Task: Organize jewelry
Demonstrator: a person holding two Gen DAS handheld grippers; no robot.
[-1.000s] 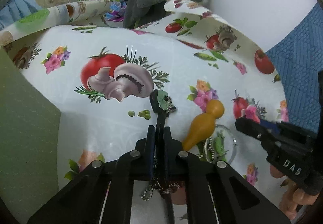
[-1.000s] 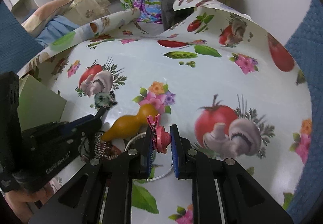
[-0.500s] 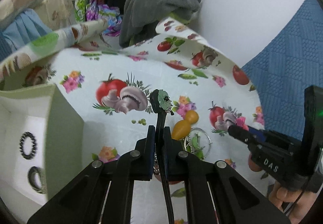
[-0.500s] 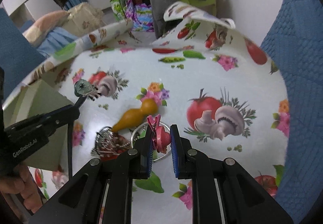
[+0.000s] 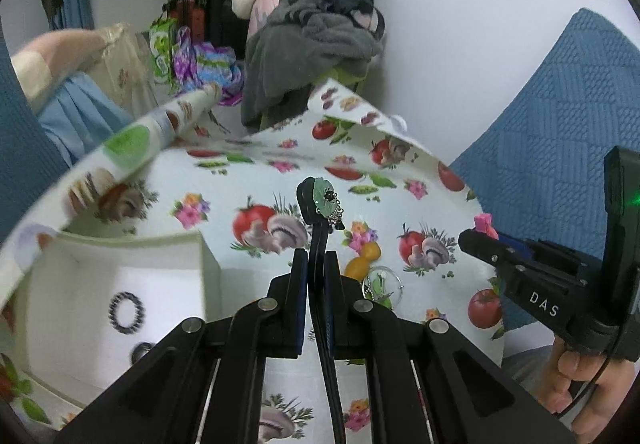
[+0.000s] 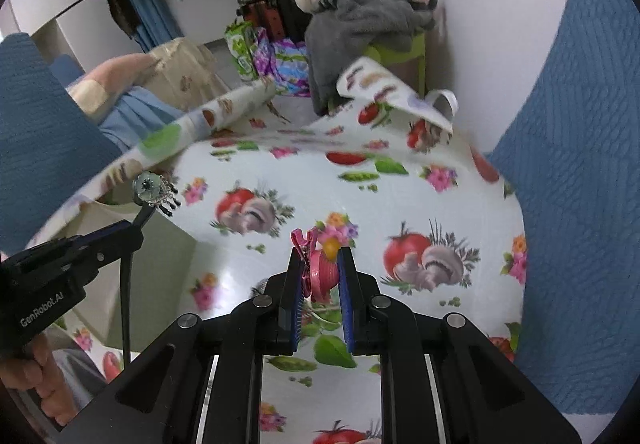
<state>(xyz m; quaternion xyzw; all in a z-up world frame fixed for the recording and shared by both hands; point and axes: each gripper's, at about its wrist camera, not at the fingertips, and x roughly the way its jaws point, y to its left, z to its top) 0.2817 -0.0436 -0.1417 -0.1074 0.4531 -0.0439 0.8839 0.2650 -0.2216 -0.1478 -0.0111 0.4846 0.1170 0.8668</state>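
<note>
L claw clamped on a black hairpin w/ green flower top, held up over the table. R claw gripping a pink clip, also off the table. White box at L w/ two bead rings inside. Yellow gourd and glass dish on the cloth below, just beside each other.

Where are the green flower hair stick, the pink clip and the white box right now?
green flower hair stick (image 5: pixel 325 196), left wrist view, on the green flower head.
pink clip (image 6: pixel 322 272), right wrist view, on its round pink body.
white box (image 5: pixel 132 248), left wrist view, on its far wall.
</note>
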